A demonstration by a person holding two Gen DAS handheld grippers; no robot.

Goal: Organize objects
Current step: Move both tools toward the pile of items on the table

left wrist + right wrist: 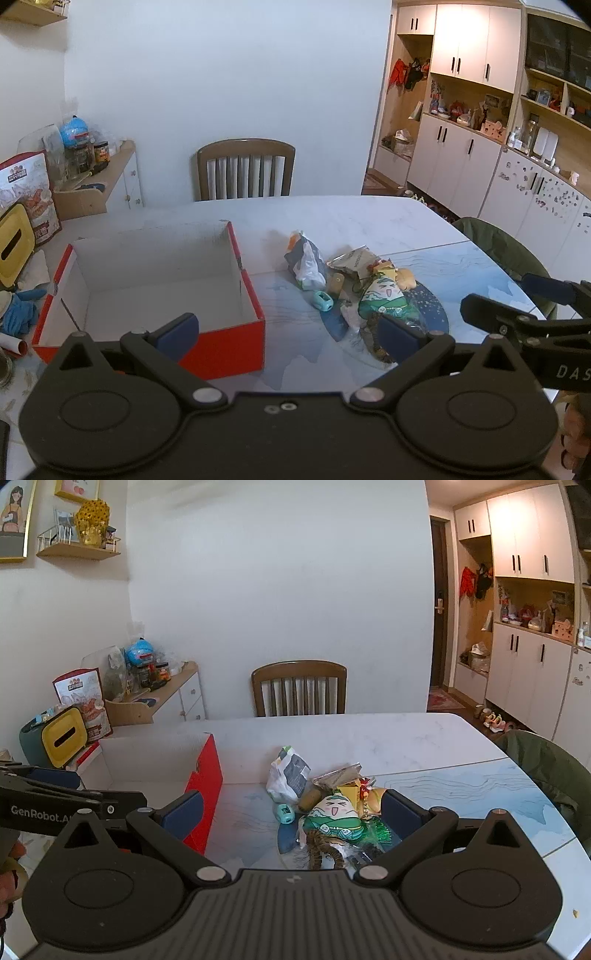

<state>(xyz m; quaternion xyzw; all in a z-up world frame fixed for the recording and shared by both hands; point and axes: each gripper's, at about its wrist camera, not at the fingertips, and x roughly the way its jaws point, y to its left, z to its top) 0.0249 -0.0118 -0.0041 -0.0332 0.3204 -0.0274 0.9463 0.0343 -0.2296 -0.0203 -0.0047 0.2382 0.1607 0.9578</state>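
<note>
Two grippers, left [288,338] and right [291,812], fingers wide, empty | clutter pile [325,805] on tabletop [369,734] beside empty red box [221,347] | I risk scattering loose packets.

Evenly lit by soft, cool indoor light from above, with only faint shadows beside the open red-sided cardboard box [255,325] and under the heap of small packets on the white marble-patterned table [369,734]. Strongly bowed by fisheye distortion, bending the tall white cabinet doors [461,48] and darkening the corners. Slightly soft and grainy throughout, without harsh glare.
</note>
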